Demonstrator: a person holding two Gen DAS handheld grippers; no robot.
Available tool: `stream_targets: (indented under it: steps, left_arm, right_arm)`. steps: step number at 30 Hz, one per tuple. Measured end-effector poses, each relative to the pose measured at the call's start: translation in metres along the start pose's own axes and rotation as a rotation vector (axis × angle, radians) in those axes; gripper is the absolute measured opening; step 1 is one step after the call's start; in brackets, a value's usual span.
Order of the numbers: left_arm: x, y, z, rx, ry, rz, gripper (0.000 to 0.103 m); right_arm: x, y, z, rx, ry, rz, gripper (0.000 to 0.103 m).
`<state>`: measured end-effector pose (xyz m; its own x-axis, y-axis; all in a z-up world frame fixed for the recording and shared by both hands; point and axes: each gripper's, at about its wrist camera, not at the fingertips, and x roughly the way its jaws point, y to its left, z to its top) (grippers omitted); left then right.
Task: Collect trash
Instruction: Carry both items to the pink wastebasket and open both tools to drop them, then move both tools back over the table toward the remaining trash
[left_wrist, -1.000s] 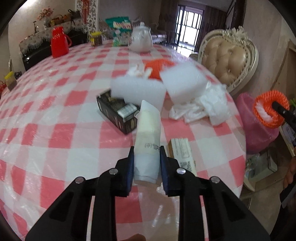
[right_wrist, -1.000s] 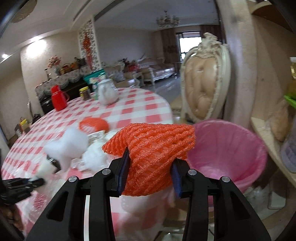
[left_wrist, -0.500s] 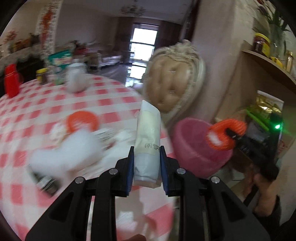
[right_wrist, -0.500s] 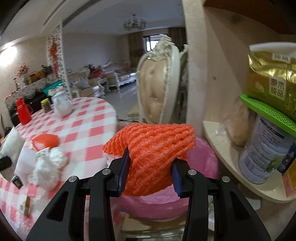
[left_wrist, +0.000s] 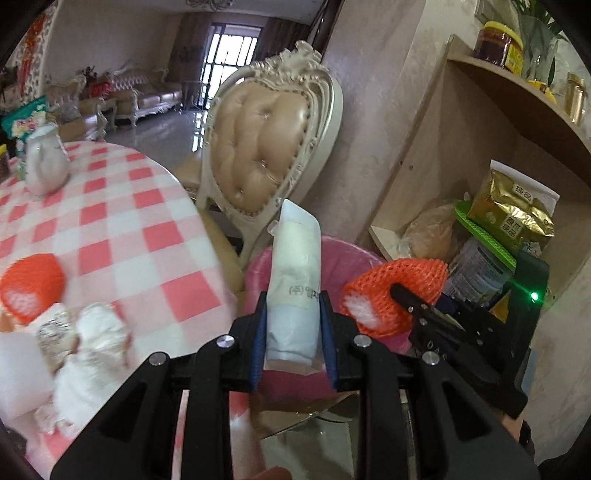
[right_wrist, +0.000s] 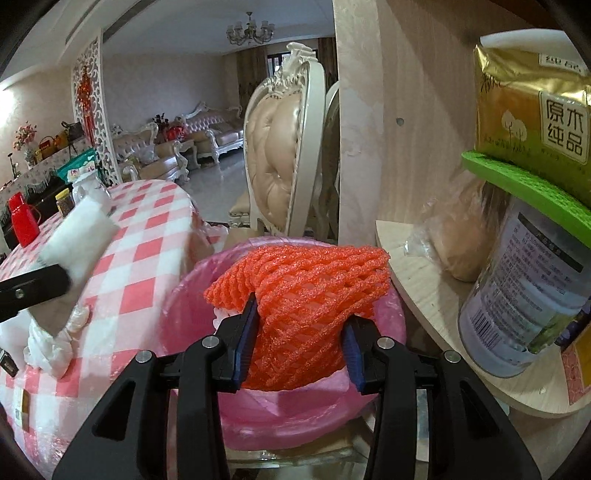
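Observation:
My left gripper (left_wrist: 293, 317) is shut on a white pouch (left_wrist: 295, 258) that stands upright between its pads, held just in front of the pink bin (left_wrist: 347, 258). In the right wrist view that pouch (right_wrist: 77, 236) shows at the left, over the table's edge. My right gripper (right_wrist: 301, 325) holds an orange foam net (right_wrist: 306, 295) over the mouth of the pink bin (right_wrist: 192, 288). Its jaws are opening, and both pads still touch the net. The left wrist view shows the same net (left_wrist: 406, 280) above the bin's right rim.
The round table with a red-and-white checked cloth (left_wrist: 129, 229) carries another orange net (left_wrist: 29, 291), white wads (left_wrist: 92, 343) and a teapot (left_wrist: 44, 166). A tufted chair (left_wrist: 266, 147) stands behind the bin. A wooden shelf (right_wrist: 417, 258) with a tin and a gold bag crowds the right.
Both grippers have swung right, away from the table top toward the pink bin. The pouch and the orange net came along in their grips. The net now hangs over the bin.

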<state>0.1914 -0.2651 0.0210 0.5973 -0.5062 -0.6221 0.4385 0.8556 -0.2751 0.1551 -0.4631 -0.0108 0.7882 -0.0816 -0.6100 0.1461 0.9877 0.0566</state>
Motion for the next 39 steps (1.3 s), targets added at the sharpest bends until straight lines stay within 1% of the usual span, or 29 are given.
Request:
stream_targets:
  steps: [3, 8, 9, 11, 12, 13, 14, 15, 16, 18, 22, 26, 27, 28, 31, 39]
  left_arm:
    - [0.016, -0.002, 0.002, -0.013, 0.019, -0.018, 0.026]
    - [0.037, -0.003, 0.004, -0.022, 0.049, -0.037, 0.026]
    - [0.04, -0.003, 0.004, -0.021, 0.053, -0.039, 0.027]
    - [0.046, -0.002, 0.005, -0.029, 0.059, -0.05, 0.028]
    - [0.048, -0.001, 0.005, -0.035, 0.062, -0.057, 0.032]
    - [0.05, -0.001, 0.006, -0.045, 0.066, -0.067, 0.036]
    - [0.052, 0.0, 0.006, -0.051, 0.068, -0.075, 0.043]
    - [0.054, 0.0, 0.007, -0.055, 0.07, -0.079, 0.052]
    - [0.055, 0.0, 0.008, -0.058, 0.072, -0.084, 0.056]
    - [0.057, 0.0, 0.008, -0.063, 0.076, -0.093, 0.058]
    - [0.055, 0.004, 0.007, -0.069, 0.071, -0.082, 0.058]
    - [0.044, 0.008, 0.003, -0.073, 0.054, -0.055, 0.06]
    - [0.041, 0.01, 0.002, -0.077, 0.05, -0.051, 0.062]
    - [0.036, 0.012, 0.0, -0.085, 0.044, -0.045, 0.062]
    - [0.021, 0.017, -0.009, -0.092, 0.022, -0.006, 0.063]
    - [-0.025, 0.045, -0.033, -0.138, -0.029, 0.096, 0.065]
  right_arm:
    - [0.004, -0.002, -0.001, -0.002, 0.008, -0.003, 0.047]
    - [0.011, -0.003, -0.003, 0.004, 0.023, -0.003, 0.048]
    - [0.012, -0.002, -0.003, 0.006, 0.026, -0.002, 0.05]
    - [0.012, -0.002, -0.002, 0.008, 0.023, -0.009, 0.057]
    - [0.012, -0.002, -0.002, 0.009, 0.02, -0.014, 0.062]
    - [0.012, -0.002, -0.002, 0.01, 0.018, -0.019, 0.063]
    - [0.012, -0.003, -0.002, 0.013, 0.018, -0.023, 0.063]
    - [0.012, -0.004, -0.003, 0.016, 0.02, -0.026, 0.064]
    - [0.012, -0.004, -0.003, 0.018, 0.021, -0.027, 0.067]
    - [0.013, -0.005, -0.004, 0.019, 0.025, -0.029, 0.07]
    - [0.011, -0.007, -0.006, 0.02, 0.024, -0.032, 0.075]
    - [0.01, -0.008, -0.006, 0.024, 0.024, -0.031, 0.075]
    - [0.008, -0.008, -0.006, 0.025, 0.022, -0.03, 0.077]
    - [0.006, -0.008, -0.007, 0.027, 0.015, -0.029, 0.081]
    - [-0.001, -0.004, -0.008, 0.021, -0.007, -0.025, 0.085]
    - [-0.011, 0.015, -0.014, 0.006, -0.001, 0.023, 0.085]
